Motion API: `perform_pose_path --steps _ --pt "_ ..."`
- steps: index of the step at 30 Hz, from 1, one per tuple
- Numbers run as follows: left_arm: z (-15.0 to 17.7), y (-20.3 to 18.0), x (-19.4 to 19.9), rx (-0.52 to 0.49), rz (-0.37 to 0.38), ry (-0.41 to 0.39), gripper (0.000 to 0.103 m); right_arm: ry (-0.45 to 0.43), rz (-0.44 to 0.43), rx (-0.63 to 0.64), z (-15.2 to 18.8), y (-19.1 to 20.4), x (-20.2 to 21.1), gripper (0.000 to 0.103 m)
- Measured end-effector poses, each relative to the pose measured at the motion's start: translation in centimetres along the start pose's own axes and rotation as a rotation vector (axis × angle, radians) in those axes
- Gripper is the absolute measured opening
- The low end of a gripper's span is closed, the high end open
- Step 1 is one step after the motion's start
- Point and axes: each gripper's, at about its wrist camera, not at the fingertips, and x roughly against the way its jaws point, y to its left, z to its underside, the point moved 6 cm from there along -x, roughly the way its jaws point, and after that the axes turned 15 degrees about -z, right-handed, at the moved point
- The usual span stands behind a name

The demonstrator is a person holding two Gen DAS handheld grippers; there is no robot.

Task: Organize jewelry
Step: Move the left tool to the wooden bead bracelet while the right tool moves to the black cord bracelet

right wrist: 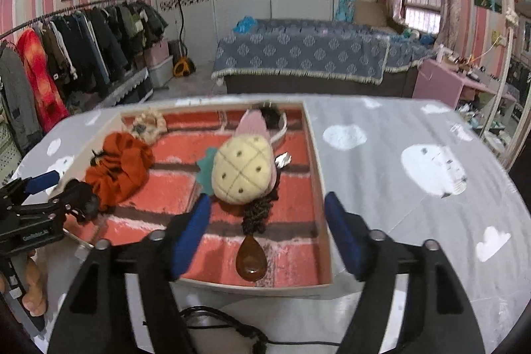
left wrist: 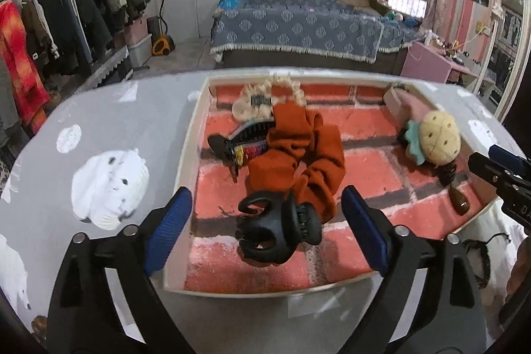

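A white-rimmed tray (left wrist: 187, 161) with a red brick-pattern floor holds the hair accessories. A black claw clip (left wrist: 278, 231) lies in its near part between the wide-apart blue pads of my left gripper (left wrist: 265, 198), which stands open without touching it. Behind it lie an orange scrunchie (left wrist: 298, 155), a dark comb clip (left wrist: 245, 138) and a cream scrunchie (left wrist: 268, 98). My right gripper (right wrist: 268, 204) is open over the tray's (right wrist: 318, 188) right side. A pineapple plush hair tie (right wrist: 242, 171) with a brown teardrop bead (right wrist: 250, 261) lies between its fingers, untouched.
The tray rests on a grey tablecloth (right wrist: 415, 221) with white prints. A pink piece (right wrist: 252, 125) leans at the tray's far wall. A black cord (right wrist: 225, 324) lies in front of the tray. A bed, a clothes rack and a wardrobe stand behind.
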Motion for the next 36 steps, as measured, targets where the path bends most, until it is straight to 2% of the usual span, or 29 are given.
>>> perform_pose_path --steps 2,5,7,11,21,24,31,36 --pt "-0.4 0.5 0.9 0.013 -0.003 -0.019 0.097 -0.034 0.013 0.01 -0.6 0.2 1.1 0.084" --pt "-1.0 1.2 2.5 0.028 0.002 -0.044 0.098 -0.05 0.017 0.024 -1.0 0.8 2.3 0.087" --pt "-1.1 1.7 3.6 0.031 -0.018 -0.056 0.098 -0.056 0.021 0.041 -1.0 1.5 3.2 0.092" --pt "-0.9 3.1 5.8 0.032 -0.037 -0.073 0.098 -0.079 0.041 0.063 -0.6 2.8 4.8 0.093" --pt "1.7 6.3 9.3 0.03 -0.067 -0.081 0.098 -0.058 0.07 0.094 2.0 5.5 7.0 0.095" --pt "2.8 7.2 10.0 0.026 -0.077 -0.081 0.098 -0.053 0.082 0.081 3.1 5.7 7.5 0.099" --pt "6.1 9.6 10.6 0.02 -0.105 -0.056 0.098 -0.006 0.105 0.045 5.6 5.1 8.0 0.099" --pt "8.1 11.9 10.5 0.021 -0.131 -0.033 0.098 -0.012 0.133 0.029 6.2 4.1 8.6 0.099"
